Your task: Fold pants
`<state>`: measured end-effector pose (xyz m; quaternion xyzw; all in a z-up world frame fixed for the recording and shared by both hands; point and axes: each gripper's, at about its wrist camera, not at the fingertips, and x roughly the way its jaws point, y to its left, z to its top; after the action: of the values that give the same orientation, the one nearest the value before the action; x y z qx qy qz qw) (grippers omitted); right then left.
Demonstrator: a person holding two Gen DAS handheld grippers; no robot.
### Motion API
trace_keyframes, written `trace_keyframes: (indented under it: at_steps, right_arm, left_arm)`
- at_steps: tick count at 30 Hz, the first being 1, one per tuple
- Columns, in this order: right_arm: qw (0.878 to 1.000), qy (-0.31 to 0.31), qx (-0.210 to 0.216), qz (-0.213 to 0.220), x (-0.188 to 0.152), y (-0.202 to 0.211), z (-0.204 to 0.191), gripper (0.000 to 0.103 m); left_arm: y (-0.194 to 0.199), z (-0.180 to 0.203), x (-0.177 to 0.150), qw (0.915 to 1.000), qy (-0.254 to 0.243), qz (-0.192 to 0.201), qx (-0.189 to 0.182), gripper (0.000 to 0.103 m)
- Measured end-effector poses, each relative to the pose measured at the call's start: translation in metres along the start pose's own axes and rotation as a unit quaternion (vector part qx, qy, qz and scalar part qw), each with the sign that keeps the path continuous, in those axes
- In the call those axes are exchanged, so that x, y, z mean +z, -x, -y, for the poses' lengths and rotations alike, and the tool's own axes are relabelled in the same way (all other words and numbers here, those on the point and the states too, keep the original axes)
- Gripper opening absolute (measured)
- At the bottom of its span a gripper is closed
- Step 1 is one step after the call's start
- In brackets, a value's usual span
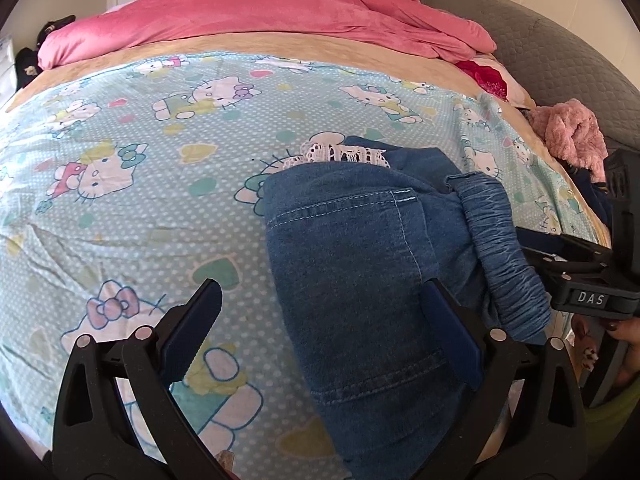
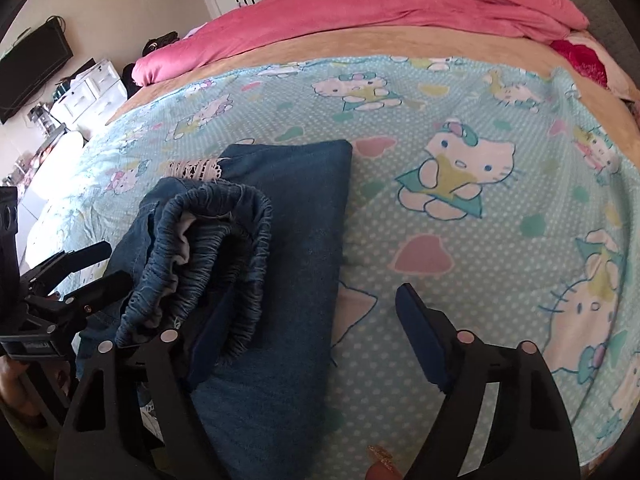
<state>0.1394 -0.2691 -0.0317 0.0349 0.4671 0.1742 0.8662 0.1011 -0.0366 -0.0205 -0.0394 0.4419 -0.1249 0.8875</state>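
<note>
While folded on the cartoon-print sheet (image 2: 460, 240), denim pants (image 1: 360, 264) with long axis running away from the cameras, lace hem (image 1: 344, 155) far. Left gripper (image 1: 320, 336) and right gripper (image 2: 304, 344) spread wide. Pink duvet (image 1: 260, 12) beyond.

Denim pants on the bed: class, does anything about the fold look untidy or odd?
Yes. The elastic waistband is bunched and gaping open on top of the denim pants instead of lying flat, and a white lace trim pokes out at the far end.
</note>
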Motion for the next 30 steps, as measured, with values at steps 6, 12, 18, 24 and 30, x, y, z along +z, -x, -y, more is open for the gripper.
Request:
trace_keyframes:
  at_steps: [6, 12, 18, 24, 30]
  right_arm:
    - [1.0, -0.002, 0.022, -0.006, 0.002, -0.008, 0.003, 0.079]
    - [0.999, 0.016, 0.041, -0.005, 0.002, -0.012, 0.001, 0.069]
    - [0.999, 0.018, 0.05, -0.004, 0.003, -0.013, 0.001, 0.065]
    - [0.996, 0.034, 0.079, -0.006, 0.004, -0.013, -0.008, 0.027]
    - [0.995, 0.064, 0.07, 0.034, 0.007, 0.003, -0.03, 0.012]
  left_arm:
    - [-0.011, 0.002, 0.0, 0.9999, 0.001, -0.006, -0.013, 0.093]
    - [-0.019, 0.007, 0.001, 0.9993, 0.003, -0.015, -0.035, 0.088]
    - [-0.023, 0.015, 0.002, 0.9988, -0.001, -0.016, -0.047, 0.079]
    - [-0.017, 0.019, 0.004, 0.9985, -0.005, -0.007, -0.054, 0.051]
    - [-0.003, 0.023, 0.011, 0.9983, -0.003, 0.021, -0.055, 0.033]
